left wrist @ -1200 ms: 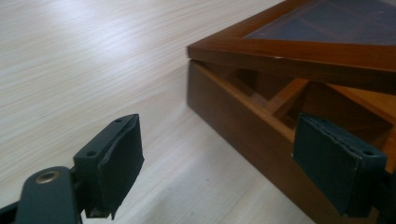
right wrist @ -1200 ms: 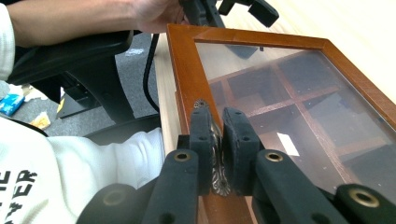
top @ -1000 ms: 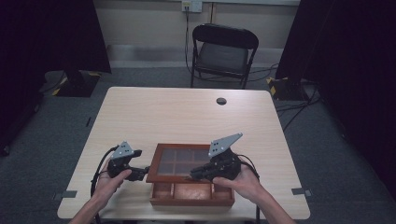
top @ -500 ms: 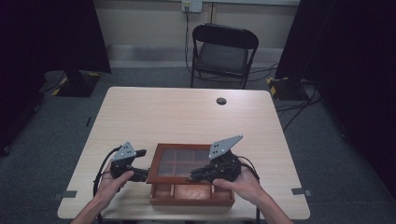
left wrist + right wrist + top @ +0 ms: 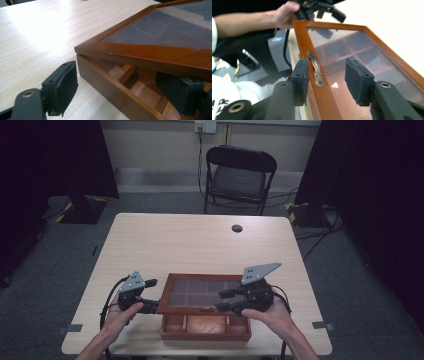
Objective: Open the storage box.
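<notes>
Two tongs at work on one wooden box (image 5: 205, 327) at the near edge of the worktop (image 5: 200, 245). Right tongs (image 5: 325, 77): jaws have just been opening and stand apart either side of the brass handle (image 5: 315, 68) on the lid's front rail, pads clear of it. Left tongs (image 5: 120, 87): one jaw outside the box's side wall, the other inside under the lid; contact with the wall not resolvable, probably a loose brace. Lid (image 5: 200, 292), glass-paned, sits raised and tilted over the compartments. Judgement: lid partly lifted, handle released; full opening or closing remains.
</notes>
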`<state>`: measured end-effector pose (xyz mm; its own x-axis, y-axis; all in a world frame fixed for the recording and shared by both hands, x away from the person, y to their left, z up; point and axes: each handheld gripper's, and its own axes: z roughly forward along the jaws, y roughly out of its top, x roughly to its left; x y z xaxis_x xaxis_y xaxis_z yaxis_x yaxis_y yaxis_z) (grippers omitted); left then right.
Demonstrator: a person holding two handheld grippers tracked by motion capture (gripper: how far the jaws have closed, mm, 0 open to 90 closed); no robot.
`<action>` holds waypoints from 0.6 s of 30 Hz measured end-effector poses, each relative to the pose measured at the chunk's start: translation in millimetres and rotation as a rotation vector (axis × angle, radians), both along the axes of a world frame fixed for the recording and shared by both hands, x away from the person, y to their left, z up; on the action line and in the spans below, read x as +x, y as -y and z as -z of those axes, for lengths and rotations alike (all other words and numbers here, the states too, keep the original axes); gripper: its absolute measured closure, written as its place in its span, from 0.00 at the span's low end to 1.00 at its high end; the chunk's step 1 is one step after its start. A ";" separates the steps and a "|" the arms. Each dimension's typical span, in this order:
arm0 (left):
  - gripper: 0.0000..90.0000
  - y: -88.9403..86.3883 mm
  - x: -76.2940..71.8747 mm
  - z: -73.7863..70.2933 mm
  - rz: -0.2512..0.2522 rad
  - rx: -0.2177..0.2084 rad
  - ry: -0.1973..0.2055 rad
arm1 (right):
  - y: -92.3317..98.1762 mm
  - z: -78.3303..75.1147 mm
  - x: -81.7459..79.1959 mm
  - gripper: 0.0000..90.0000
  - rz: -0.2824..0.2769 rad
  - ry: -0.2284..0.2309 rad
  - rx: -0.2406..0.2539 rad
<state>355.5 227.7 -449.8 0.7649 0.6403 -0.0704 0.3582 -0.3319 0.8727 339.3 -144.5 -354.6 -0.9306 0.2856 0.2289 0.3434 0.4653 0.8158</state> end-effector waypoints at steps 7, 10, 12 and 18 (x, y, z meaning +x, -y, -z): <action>0.22 -0.2 1.2 -4.2 -0.004 -0.018 -0.004 | 14.7 9.7 -2.2 0.45 0.054 0.002 0.003; 0.21 0.8 1.5 -7.8 -0.002 -0.033 -0.002 | 19.2 13.6 -3.6 0.39 0.084 0.015 0.011; 0.22 1.3 1.4 -9.1 -0.007 -0.044 0.002 | 22.7 14.8 -4.3 0.37 0.097 0.023 0.023; 0.23 1.2 2.7 -13.1 -0.011 -0.064 -0.015 | 29.3 16.3 -1.5 0.31 0.131 0.025 0.012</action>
<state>358.2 226.5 -436.6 0.7561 0.6428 -0.1233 0.3753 -0.2714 0.8863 337.8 -173.7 -370.9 -0.8911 0.4024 0.2099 0.3798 0.4080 0.8302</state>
